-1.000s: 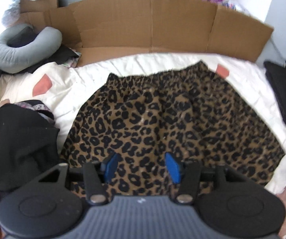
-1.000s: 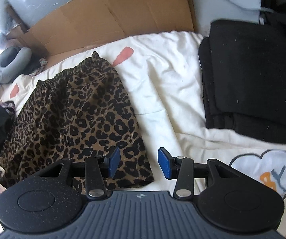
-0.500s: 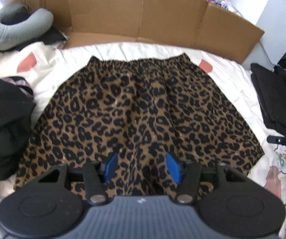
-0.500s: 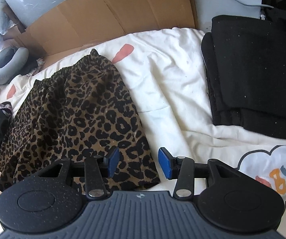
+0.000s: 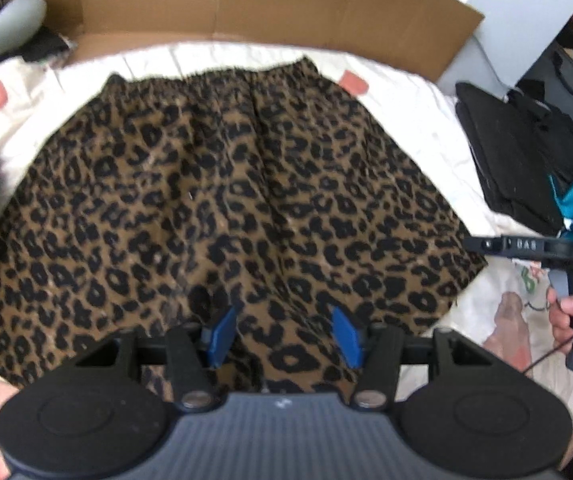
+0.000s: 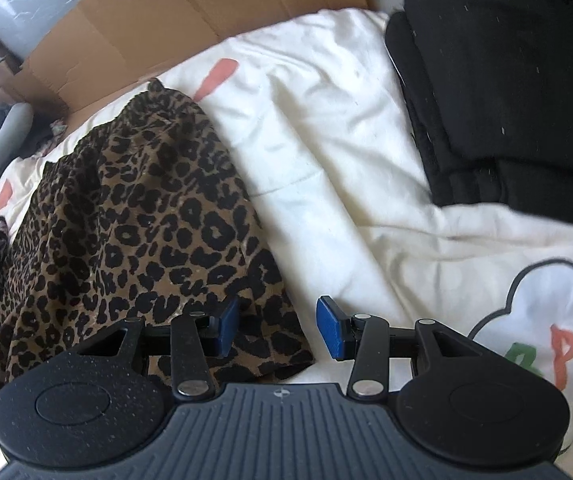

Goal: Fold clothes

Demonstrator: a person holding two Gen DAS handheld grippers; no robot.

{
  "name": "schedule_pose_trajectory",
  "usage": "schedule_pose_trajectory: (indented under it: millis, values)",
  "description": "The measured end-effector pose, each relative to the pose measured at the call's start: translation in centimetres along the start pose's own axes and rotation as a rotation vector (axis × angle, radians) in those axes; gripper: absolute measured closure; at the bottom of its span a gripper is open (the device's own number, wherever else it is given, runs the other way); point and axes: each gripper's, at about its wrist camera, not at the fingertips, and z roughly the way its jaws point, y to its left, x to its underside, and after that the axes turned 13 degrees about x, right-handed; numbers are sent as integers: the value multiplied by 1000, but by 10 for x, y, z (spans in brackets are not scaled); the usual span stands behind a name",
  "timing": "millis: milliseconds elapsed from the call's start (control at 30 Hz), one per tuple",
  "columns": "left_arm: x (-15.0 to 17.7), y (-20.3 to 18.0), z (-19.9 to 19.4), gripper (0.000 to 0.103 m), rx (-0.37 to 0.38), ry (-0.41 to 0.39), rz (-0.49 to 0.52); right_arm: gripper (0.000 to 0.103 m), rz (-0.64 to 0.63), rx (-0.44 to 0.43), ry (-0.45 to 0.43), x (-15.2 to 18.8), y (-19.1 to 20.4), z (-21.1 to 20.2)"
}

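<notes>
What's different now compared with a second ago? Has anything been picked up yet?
Both grippers have come down closer to the leopard-print skirt, which now fills more of each view. The left gripper hangs over its near hem, the right gripper over its near right corner. Nothing has been picked up: both sets of jaws are open as before. The skirt lies spread flat on the white bedsheet, unmoved.

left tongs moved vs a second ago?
Yes. The left tongs came down toward the leopard skirt; the cardboard slid up the frame.
</notes>
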Motion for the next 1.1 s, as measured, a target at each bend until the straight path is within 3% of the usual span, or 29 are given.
schedule_pose_trajectory:
  millis: [267, 400, 600, 700, 767, 800, 1100]
  values:
    - [17, 3, 26, 46, 37, 104, -37, 54, 59, -15, -35, -10, -4, 0]
    - [20, 6, 31, 41, 54, 102, -75, 78, 30, 26, -9, -6, 3, 11]
    - [22, 14, 36, 41, 79, 90, -142, 79, -12, 42, 28, 6, 11, 14]
    - [23, 17, 39, 59, 107, 89, -162, 79, -21, 40, 36, 11, 12, 13]
    - [24, 23, 41, 87, 110, 98, -183, 79, -20, 37, 40, 12, 12, 12]
    - [25, 25, 40, 91, 102, 98, -188, 79, -18, 34, 42, 12, 12, 12]
    - [31, 40, 39, 97, 75, 92, -201, 80, -1, -9, 49, 12, 4, 5]
